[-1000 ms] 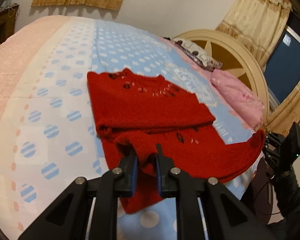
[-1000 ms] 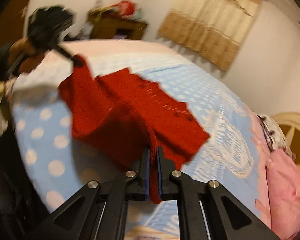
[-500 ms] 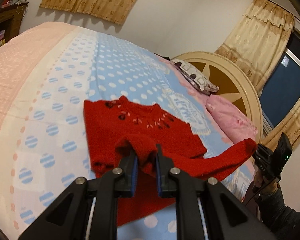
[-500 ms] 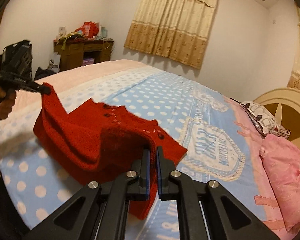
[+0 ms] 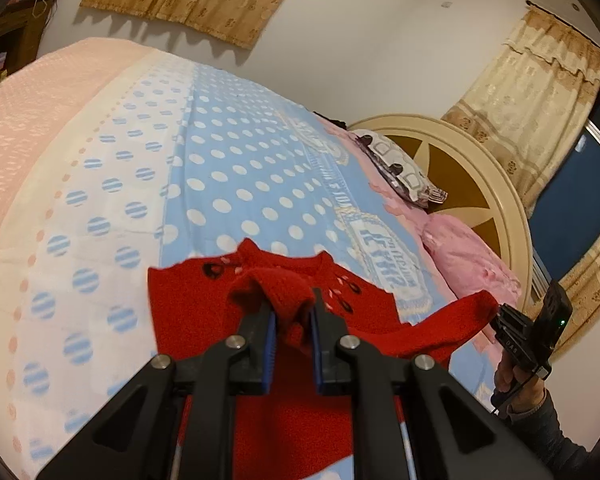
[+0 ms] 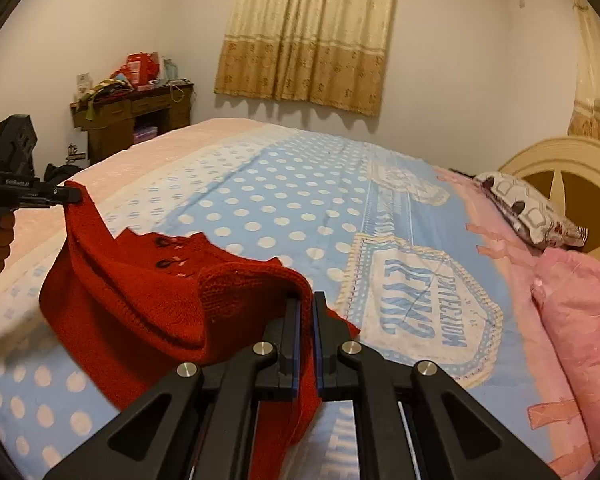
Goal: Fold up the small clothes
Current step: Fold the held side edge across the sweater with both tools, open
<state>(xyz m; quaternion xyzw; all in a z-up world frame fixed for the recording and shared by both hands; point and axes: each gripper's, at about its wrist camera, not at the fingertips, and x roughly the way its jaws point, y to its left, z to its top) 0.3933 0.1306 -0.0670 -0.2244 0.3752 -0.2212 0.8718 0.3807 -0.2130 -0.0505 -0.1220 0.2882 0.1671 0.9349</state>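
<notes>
A small red knitted sweater [image 5: 188, 312] with dark and pale stitched motifs near its collar lies on the bed's polka-dot cover. My left gripper [image 5: 293, 307] is shut on a bunched fold of its lower edge, lifted above the body. In the right wrist view the same red sweater [image 6: 140, 304] hangs between both grippers, and my right gripper [image 6: 307, 302] is shut on a thin corner of the knit. The other end is stretched out to the right gripper [image 5: 500, 316] in the left wrist view, and up to the left gripper [image 6: 70, 196] in the right wrist view.
The bed [image 6: 300, 208] has a blue dotted cover with a pink and white band. A pink pillow [image 6: 580, 312] and a patterned pillow [image 6: 532, 208] lie by the round cream headboard [image 5: 480, 184]. A cluttered wooden desk [image 6: 136, 116] stands by the far wall.
Both grippers have carried the sweater's lower edge forward over its body toward the collar, so less of the spread garment shows. The right view has rolled level.
</notes>
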